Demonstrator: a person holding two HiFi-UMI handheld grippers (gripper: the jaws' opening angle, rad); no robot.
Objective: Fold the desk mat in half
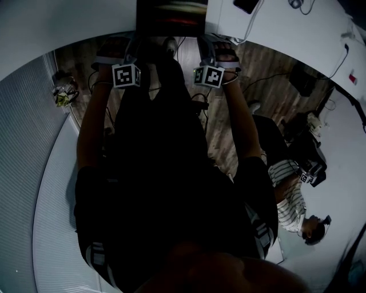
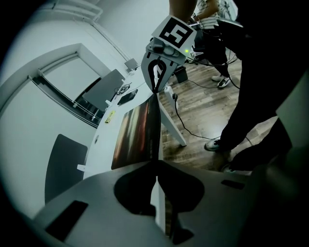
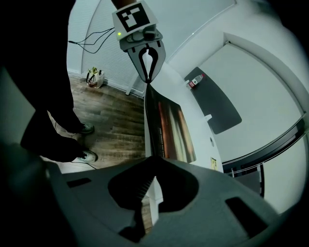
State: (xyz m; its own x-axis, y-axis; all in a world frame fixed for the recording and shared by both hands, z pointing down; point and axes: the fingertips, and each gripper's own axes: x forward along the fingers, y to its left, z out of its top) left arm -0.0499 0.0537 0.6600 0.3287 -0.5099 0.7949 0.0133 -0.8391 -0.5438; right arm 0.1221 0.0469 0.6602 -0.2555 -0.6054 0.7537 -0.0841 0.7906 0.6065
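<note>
Desk mat (image 1: 171, 17) at 12 o'clock; left gripper (image 2: 157, 169) pinches its 7 o'clock corner; right gripper (image 3: 153, 166) pinches its 5 o'clock corner.

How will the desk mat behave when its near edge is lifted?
Probably floppy: the desk mat looks thin, seen edge-on between the left gripper and right gripper, so it should sag between them. Likely light; its glossy top may be slippery.
</note>
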